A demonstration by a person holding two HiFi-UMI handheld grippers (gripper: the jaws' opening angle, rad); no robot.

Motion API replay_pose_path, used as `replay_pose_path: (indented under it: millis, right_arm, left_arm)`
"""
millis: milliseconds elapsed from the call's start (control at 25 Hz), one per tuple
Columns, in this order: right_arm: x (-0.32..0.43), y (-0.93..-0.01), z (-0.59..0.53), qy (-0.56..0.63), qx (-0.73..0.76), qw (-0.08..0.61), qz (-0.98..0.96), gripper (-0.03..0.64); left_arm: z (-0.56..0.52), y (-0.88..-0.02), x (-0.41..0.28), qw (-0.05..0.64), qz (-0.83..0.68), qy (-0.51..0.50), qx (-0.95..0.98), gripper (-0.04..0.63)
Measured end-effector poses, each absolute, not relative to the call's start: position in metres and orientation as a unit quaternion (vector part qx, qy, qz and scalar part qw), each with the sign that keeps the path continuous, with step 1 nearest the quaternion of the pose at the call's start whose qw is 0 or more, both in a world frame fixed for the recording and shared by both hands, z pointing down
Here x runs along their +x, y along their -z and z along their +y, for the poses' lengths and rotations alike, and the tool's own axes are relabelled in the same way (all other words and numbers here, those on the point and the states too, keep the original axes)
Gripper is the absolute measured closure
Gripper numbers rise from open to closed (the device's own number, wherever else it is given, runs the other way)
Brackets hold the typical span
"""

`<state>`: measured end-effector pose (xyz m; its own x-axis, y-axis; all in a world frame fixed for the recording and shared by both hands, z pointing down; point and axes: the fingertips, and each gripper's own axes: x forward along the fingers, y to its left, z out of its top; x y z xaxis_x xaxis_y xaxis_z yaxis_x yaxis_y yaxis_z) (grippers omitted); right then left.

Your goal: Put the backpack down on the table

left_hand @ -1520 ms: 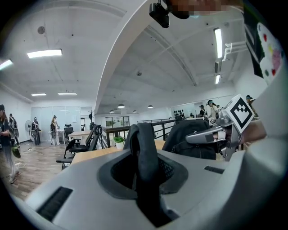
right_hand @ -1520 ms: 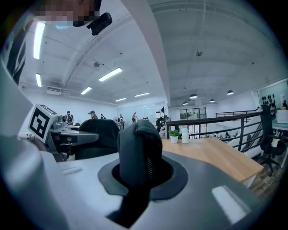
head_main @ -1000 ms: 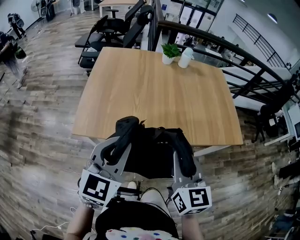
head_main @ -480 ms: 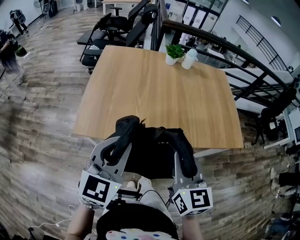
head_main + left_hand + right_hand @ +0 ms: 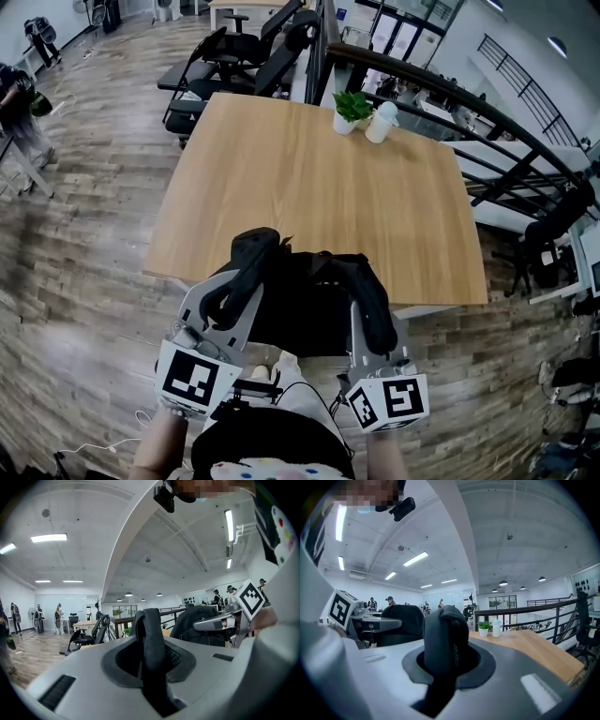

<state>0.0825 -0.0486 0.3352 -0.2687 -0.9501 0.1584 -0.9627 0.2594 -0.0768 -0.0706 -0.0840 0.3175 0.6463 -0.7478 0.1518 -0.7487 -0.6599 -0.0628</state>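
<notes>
A black backpack (image 5: 302, 309) hangs between my two grippers, at the near edge of the wooden table (image 5: 319, 187). My left gripper (image 5: 246, 281) is shut on its left shoulder strap (image 5: 152, 641), which stands up thick between the jaws. My right gripper (image 5: 367, 302) is shut on the other padded strap (image 5: 445, 639). The bag's body (image 5: 199, 625) shows past the left jaws, with the right gripper (image 5: 222, 620) beside it. In the right gripper view the bag (image 5: 401, 623) sits left of the strap and the tabletop (image 5: 534, 648) stretches away to the right.
A small potted plant (image 5: 350, 110) and a white bottle (image 5: 381, 122) stand at the table's far edge. Black office chairs (image 5: 220, 66) crowd behind the table's far left. A dark railing (image 5: 469, 103) runs along the right. People stand far left (image 5: 19, 103).
The table's near edge has drawn slightly closer beneath the backpack. Both grippers keep the same hold on the straps.
</notes>
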Motion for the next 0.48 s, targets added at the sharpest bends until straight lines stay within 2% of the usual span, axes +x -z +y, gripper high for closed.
replay_pose_path:
  millis: [480]
  right_arm:
    - [0.0815,-0.3337,-0.0454,-0.072,0.610,0.036,-0.788,0.558]
  left_arm:
    - [-0.0771,-0.3150,-0.0742,-0.006,-0.408,-0.079,0.910,0.532]
